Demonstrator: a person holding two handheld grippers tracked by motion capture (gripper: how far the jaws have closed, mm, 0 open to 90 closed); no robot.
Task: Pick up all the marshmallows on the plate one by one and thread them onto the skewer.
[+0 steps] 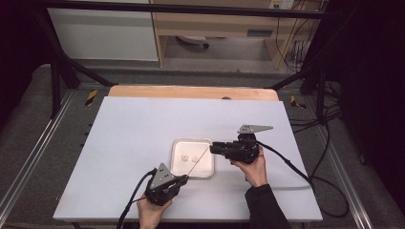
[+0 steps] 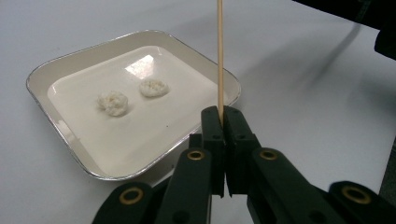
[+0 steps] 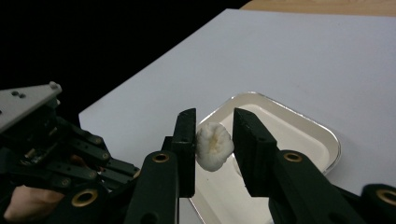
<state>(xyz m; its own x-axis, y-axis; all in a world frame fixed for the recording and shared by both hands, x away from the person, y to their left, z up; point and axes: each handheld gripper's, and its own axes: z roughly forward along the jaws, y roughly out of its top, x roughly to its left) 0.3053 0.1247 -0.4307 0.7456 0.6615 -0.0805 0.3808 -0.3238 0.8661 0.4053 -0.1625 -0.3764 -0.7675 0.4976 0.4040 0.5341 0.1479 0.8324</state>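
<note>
Between the jaws of the left gripper: one thin wooden skewer, clamped at its lower end. Jaws fully closed on it, pad faces nearly meeting. The skewer runs straight out from the tips, up and away, over the near right corner of the tray. In the high view the same skewer slants from the left gripper across the tray's right half toward the right gripper.

Between the jaws of the right gripper: one white puffed piece, irregular and rounded. Jaws part open, about as wide as the piece. The left pad touches it; the right pad stands at its other side, and whether that side presses cannot be told for certain. The piece hangs clear above the tray.

Ahead and left of the left gripper's tips, in the tray: two further white puffed pieces and, side by side, apart from each other, well left of the skewer. The tray is shallow, square with rounded corners, cream inside with a bright metallic rim.

Below the right gripper's tips, to their left: the left gripper's body with its grey three-cornered plate.

Around both: a white table top, a wooden edge at its far side. A hand in a dark sleeve holds the right gripper.
</note>
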